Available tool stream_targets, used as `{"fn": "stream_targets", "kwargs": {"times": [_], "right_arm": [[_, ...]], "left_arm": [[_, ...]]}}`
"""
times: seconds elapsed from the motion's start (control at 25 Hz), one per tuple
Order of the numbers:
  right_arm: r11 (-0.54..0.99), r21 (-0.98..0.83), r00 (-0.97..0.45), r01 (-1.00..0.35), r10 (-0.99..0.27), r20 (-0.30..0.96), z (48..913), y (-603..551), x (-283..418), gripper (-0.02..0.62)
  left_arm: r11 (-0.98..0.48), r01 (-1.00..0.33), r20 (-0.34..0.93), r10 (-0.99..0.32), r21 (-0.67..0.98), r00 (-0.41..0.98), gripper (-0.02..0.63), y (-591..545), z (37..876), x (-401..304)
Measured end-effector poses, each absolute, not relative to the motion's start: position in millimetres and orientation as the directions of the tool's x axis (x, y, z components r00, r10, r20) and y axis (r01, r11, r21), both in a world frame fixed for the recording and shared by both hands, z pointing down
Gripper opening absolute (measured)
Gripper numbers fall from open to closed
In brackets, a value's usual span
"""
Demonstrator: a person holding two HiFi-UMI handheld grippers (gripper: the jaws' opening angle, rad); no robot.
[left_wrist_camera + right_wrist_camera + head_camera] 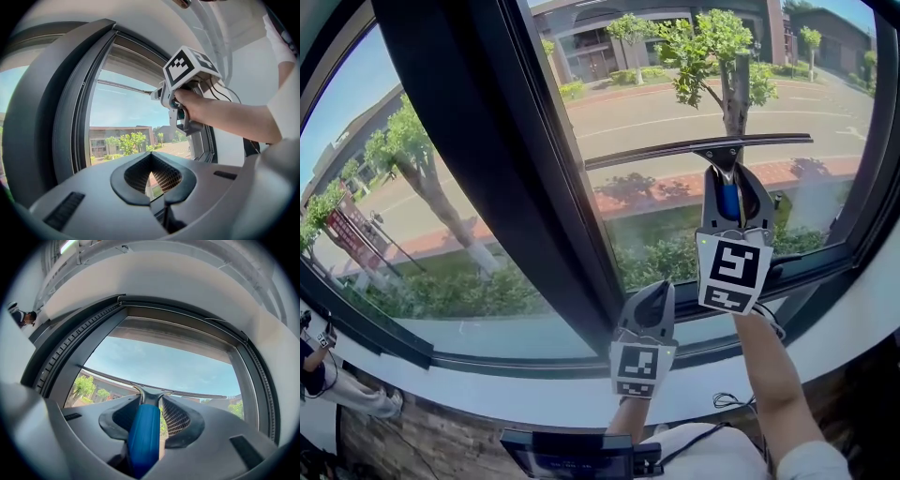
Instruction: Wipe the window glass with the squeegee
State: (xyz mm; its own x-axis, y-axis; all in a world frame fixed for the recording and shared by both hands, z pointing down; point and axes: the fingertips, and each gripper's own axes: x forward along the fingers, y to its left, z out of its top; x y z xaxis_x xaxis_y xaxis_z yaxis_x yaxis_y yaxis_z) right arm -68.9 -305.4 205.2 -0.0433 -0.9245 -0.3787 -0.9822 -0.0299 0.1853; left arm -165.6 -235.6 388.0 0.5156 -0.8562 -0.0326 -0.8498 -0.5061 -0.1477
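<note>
Squeegee (719,155) is held in the right gripper (728,187), jaws clamped on the blue handle (143,437). The handle runs from the blade down toward 6 o'clock into the gripper. In the right gripper view it sits between both pads, with the neck poking out past the tips.

Blade (675,152) long axis lies roughly 9-to-3 o'clock in the head view, with the 3 o'clock end slightly higher. It spans nearly the full width of the right-hand pane of window glass (656,94). The 9 o'clock end is just beside the dark mullion (487,141); the 3 o'clock end is near the frame on that side. The blade sits about mid-height on the pane. It looks laid against the glass, but I cannot confirm contact along the whole edge.

Left gripper (645,305): jaw tips together, nothing between them. It is low by the white sill (487,370), at about 7 o'clock from the right gripper and well apart from the squeegee.

Judgement: what matters is that the blade lies crosswise, with handle and gripper directly below it at 6 o'clock. I judge the stroke should run at right angles to the blade, a straight pull toward 6 o'clock to the bottom frame. The right gripper is the only candidate. Risk: if the blade tilts, the 9 o'clock end may ride onto the mullion
</note>
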Motion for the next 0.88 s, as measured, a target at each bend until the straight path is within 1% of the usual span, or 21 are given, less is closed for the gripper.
{"fn": "stream_targets", "kwargs": {"times": [0.56, 0.88], "right_arm": [[-0.015, 0.185, -0.042, -0.983, -0.952, -0.303, 261, -302, -70, 0.149], [-0.008, 0.189, -0.044, -0.982, -0.961, -0.273, 287, -304, -68, 0.149]], "left_arm": [[-0.510, -0.850, -0.001, -0.858, -0.134, 0.514, 0.002, -227, 400, -166], [-0.487, -0.866, 0.033, -0.873, -0.110, 0.487, 0.002, -228, 417, -176]]}}
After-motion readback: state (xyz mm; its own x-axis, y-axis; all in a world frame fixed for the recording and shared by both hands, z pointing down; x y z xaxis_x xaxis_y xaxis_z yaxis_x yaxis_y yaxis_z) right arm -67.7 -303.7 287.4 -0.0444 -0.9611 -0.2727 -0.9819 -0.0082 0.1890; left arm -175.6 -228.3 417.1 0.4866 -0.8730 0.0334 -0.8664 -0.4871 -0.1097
